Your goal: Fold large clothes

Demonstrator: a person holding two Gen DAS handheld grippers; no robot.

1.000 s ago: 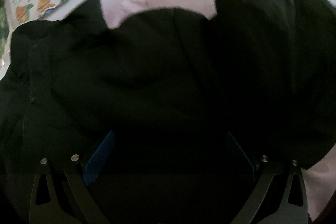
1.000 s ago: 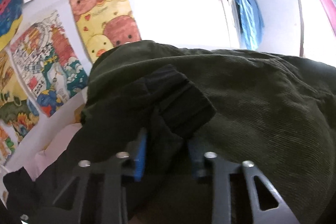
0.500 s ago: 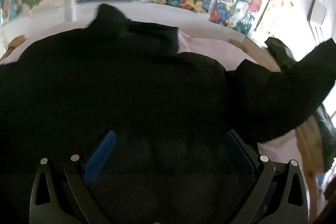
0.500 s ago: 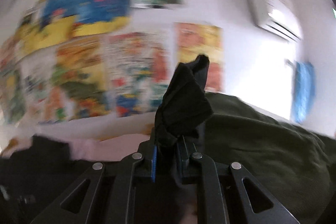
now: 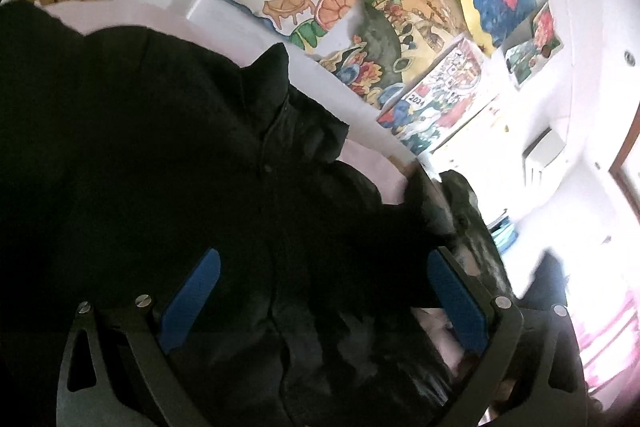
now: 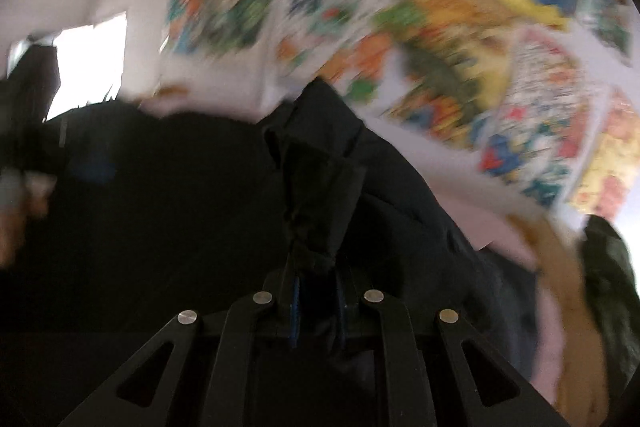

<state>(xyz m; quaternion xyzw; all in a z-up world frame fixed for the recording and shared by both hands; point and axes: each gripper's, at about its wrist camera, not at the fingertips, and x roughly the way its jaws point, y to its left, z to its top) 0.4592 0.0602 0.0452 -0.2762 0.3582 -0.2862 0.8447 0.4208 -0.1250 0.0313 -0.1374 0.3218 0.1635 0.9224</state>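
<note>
Left wrist view shows the left gripper [image 5: 322, 291] with its 2 blue-padded fingers [image 5: 192, 301] spread wide, nothing between them, hovering over a black jacket [image 5: 160, 155] that lies spread on a pale pink sheet [image 5: 368, 163]. The jacket's collar [image 5: 272, 75] points toward a white wall hung with colourful drawings [image 5: 360, 23]. A dark green garment [image 5: 468, 203] lies just beyond the jacket's right edge, and an air conditioner [image 5: 544, 155] sits on the far wall.

Right wrist view, blurred, shows the right gripper [image 6: 316, 311] with fingers clenched on a bunched fold of the jacket [image 6: 320, 187], which rises upright from the pads. Only this view shows a bright window [image 6: 88, 67] at left and a tan cloth [image 6: 568, 267] at right. No containers appear.
</note>
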